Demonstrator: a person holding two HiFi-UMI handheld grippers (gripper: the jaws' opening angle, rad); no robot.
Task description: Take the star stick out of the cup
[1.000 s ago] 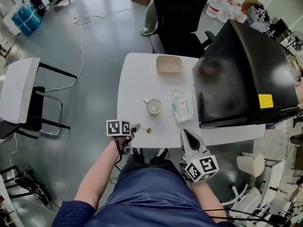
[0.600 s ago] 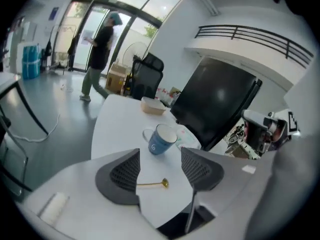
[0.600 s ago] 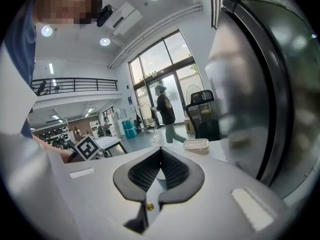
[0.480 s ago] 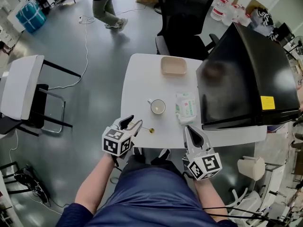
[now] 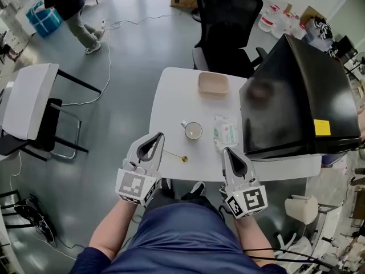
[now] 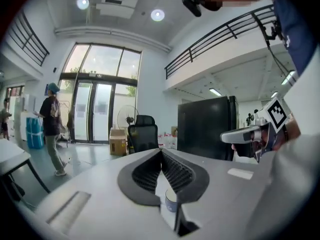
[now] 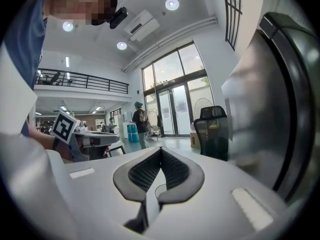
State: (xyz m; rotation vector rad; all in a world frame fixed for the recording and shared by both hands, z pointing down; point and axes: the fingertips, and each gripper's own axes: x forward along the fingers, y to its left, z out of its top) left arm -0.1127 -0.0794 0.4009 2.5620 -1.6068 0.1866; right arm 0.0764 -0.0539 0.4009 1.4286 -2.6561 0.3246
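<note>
The star stick (image 5: 178, 157) lies flat on the white table (image 5: 171, 101), outside the cup (image 5: 193, 131), at about seven o'clock from it. The left gripper (image 5: 158, 138), at nine o'clock of the stick, has just been closing; its jaws now meet on nothing. The right gripper (image 5: 227, 152), at four o'clock of the cup, is likewise pinched together and empty.

The star stick (image 5: 173, 154) lies on the table (image 5: 171, 96), seemingly before the cup (image 5: 193, 131).
</note>
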